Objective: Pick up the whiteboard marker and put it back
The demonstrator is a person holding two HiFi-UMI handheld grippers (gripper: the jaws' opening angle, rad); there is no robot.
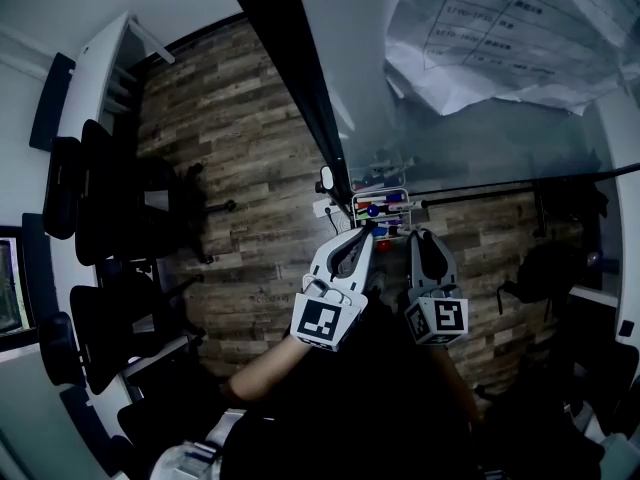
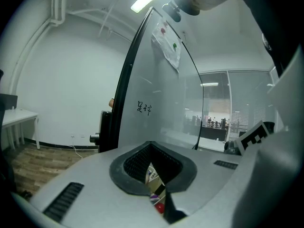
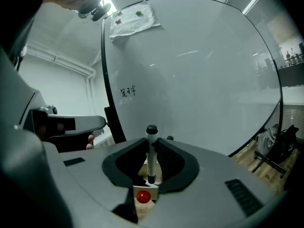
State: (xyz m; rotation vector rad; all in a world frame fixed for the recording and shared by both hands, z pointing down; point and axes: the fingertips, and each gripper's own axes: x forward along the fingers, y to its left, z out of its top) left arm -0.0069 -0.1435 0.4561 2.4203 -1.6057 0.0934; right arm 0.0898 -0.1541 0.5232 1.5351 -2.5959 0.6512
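Note:
The whiteboard marker, white with a black cap, stands upright between the jaws of my right gripper, which is shut on it. In the head view both grippers hover side by side just below the board's marker tray. The tray holds several markers and blue round magnets. My left gripper is on the left and my right gripper on the right; the held marker is hidden there. The left gripper has its tips together with nothing between them. A red ball shows below the jaws.
The large whiteboard stands ahead with printed paper sheets stuck high on it. Black office chairs line a white desk at the left. A dark bag and a stand sit on the wood floor at the right.

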